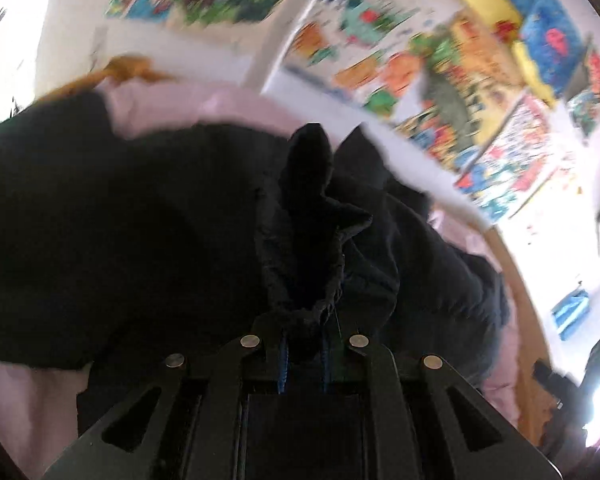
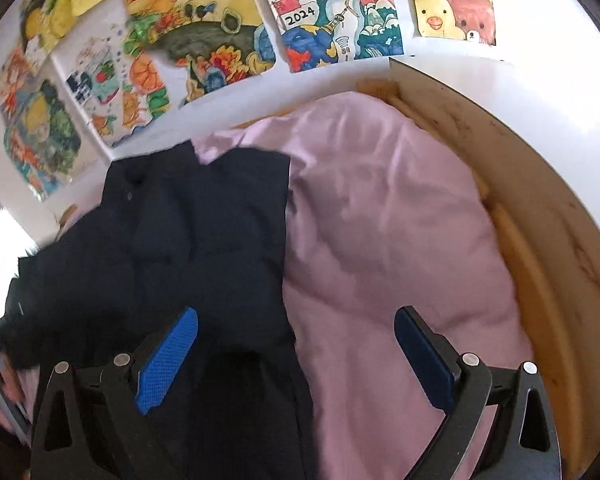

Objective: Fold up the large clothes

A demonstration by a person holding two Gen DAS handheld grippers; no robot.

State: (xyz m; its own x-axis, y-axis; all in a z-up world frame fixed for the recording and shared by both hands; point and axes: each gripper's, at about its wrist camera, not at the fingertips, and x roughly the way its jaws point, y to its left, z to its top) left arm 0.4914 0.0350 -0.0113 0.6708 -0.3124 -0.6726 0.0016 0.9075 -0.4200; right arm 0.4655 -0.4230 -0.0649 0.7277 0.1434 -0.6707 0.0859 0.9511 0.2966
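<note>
left gripper pinched shut on a bunched, gathered fold of the dark padded jacket, right gripper spread wide and gripping nothing, jacket spread on the pink quilt beneath and partly between those blue pads.

Left gripper all black, angular linkage arms, four round silver rivets, thin blue pad edges showing, right gripper matching black frame, bright blue textured pads, silver rivets, triangular cut-outs in the arms
</note>
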